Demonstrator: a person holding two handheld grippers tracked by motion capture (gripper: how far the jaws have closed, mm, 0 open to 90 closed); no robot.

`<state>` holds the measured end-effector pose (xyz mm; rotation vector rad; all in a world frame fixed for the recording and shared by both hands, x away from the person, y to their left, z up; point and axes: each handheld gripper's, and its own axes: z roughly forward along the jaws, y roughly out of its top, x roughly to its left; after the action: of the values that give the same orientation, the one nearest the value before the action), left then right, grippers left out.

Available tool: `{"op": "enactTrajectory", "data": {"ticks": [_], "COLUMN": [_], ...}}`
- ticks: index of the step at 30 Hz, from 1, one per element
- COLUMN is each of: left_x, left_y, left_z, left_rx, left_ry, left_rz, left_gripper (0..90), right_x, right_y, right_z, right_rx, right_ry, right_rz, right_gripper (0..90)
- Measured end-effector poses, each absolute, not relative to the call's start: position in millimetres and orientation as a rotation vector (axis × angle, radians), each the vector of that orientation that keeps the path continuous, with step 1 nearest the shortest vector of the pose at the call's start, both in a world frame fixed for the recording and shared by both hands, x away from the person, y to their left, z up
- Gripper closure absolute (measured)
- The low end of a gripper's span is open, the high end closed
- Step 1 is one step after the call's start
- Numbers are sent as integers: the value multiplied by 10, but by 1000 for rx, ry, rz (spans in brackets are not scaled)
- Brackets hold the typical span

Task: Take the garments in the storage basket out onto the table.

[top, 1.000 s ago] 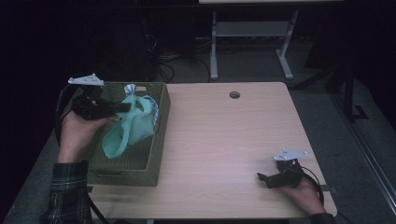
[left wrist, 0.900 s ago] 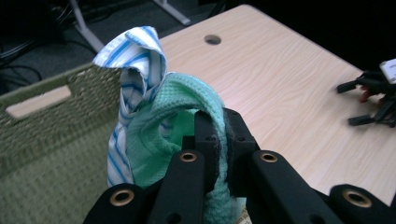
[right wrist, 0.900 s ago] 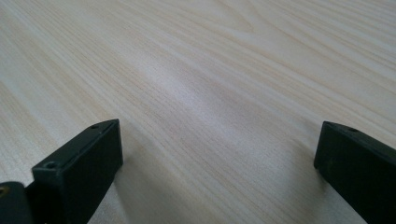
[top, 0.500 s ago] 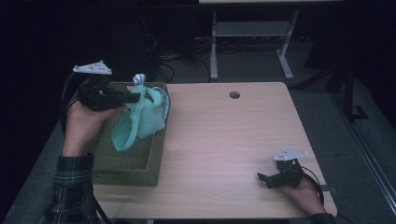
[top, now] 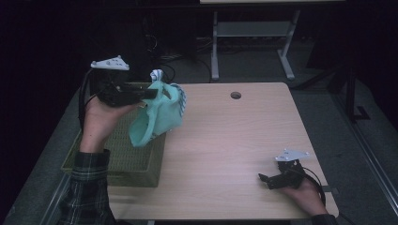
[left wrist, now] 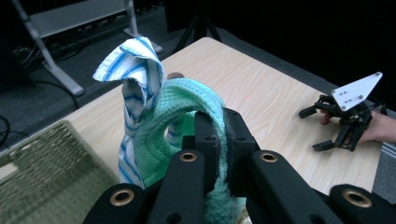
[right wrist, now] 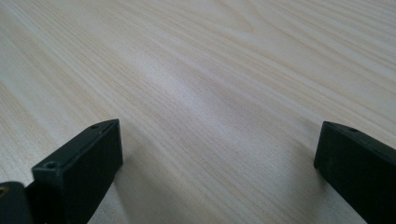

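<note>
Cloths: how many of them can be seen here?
2. The green cloth is pinched in the left hand-held gripper; the blue-striped cloth hangs beside it. The basket may hide others.

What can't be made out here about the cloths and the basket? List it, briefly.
- Basket contents: in the high view the left forearm, the teal cloth and dim light hide its inside.
- Striped cloth: in the left gripper view the teal cloth covers its lower part, so whether the left gripper pinches it too is unclear.
- Teal cloth's lower end: cut off by the bottom edge behind the jaws there.
</note>
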<state>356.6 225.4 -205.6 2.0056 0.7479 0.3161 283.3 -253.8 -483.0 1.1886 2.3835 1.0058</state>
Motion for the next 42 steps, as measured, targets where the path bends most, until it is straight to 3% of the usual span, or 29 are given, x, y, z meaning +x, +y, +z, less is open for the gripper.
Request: {"op": "enactTrajectory", "data": {"ticks": [22,42], "left_x": [3623,3647], "left_y": [1574,976], "left_z": [-2151,-2495], "left_rx": [2026,2075], "left_ry": [614,563], "left_rz": [233,147], "left_gripper": [858,858], "right_x": [2833,2833], "right_y": [-2537,-2535], "right_z": [-4830,-4832], "right_rx": [1190,1189], "right_ry": [2383,2378], "right_rz": [1007,1013], "right_gripper": [6,6]}}
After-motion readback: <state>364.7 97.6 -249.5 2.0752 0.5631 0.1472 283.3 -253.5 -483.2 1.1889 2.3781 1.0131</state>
